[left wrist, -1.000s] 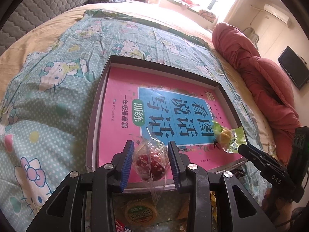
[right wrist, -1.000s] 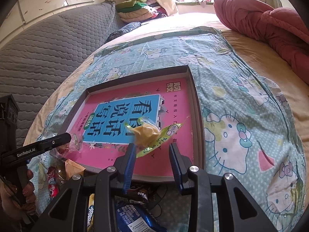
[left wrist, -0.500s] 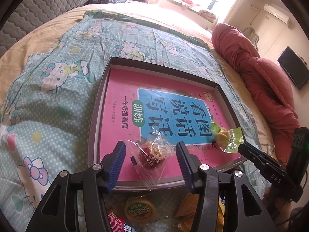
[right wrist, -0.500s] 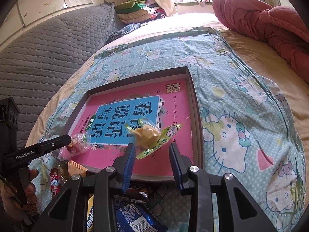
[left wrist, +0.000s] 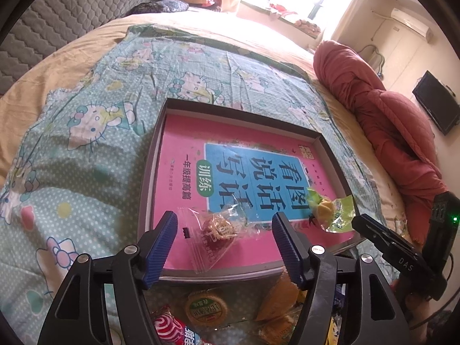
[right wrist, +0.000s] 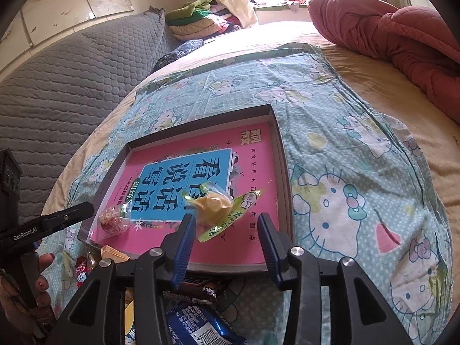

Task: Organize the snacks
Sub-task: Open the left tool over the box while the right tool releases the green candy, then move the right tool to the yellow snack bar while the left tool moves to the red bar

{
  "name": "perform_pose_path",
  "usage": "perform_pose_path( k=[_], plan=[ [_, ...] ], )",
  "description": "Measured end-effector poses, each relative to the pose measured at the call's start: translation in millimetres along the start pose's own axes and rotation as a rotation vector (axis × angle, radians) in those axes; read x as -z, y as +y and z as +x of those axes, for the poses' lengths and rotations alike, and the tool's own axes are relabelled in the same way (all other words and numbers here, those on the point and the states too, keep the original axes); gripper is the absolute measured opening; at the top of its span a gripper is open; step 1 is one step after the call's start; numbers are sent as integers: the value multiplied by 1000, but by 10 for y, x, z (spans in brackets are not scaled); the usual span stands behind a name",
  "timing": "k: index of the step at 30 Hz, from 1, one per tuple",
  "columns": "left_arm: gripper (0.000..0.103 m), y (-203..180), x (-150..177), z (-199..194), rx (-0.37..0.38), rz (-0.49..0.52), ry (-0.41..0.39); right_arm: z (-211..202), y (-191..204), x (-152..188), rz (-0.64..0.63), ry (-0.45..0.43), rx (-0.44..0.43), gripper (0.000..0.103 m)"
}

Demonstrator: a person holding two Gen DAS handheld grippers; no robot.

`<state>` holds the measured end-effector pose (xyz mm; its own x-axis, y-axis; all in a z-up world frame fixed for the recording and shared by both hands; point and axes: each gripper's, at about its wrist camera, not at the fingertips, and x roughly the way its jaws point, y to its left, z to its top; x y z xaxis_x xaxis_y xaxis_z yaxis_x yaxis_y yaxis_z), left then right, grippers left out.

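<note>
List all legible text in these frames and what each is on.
"看图说话写话", "训练" and "一年级提高篇": pink book cover in the tray.
"GenRobot.AI": left gripper arm.
"DAS": right gripper arm.
Small print on the cover, red snack, yellow snack and the loose packets: too small or blurred to read.

Both grippers pointed steeply downward, side by side. The left gripper [left wrist: 224, 230] had its blue-padded jaws spreading wide, pads clear of anything. The right gripper [right wrist: 227, 230] was opening too, more narrowly, its pads [right wrist: 184, 247] pressing on nothing. A hand [right wrist: 31, 293] gripped the left tool's handle low down, fingers curled around it, nails painted dark.
</note>
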<state>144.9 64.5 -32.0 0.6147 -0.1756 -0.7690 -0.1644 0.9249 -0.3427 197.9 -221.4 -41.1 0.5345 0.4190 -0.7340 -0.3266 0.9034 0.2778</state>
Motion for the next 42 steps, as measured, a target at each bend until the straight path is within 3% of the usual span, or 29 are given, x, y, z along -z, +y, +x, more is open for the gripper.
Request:
perform_pose_path(
  k=[25, 42],
  plan=[
    [77, -72, -100, -469, -20, 19, -105, -255, -19, -91, 11, -98, -4, 60],
    [77, 89, 46, -694, -43, -13, -86, -508, 57, -7, -3, -124, -67, 61]
  ],
)
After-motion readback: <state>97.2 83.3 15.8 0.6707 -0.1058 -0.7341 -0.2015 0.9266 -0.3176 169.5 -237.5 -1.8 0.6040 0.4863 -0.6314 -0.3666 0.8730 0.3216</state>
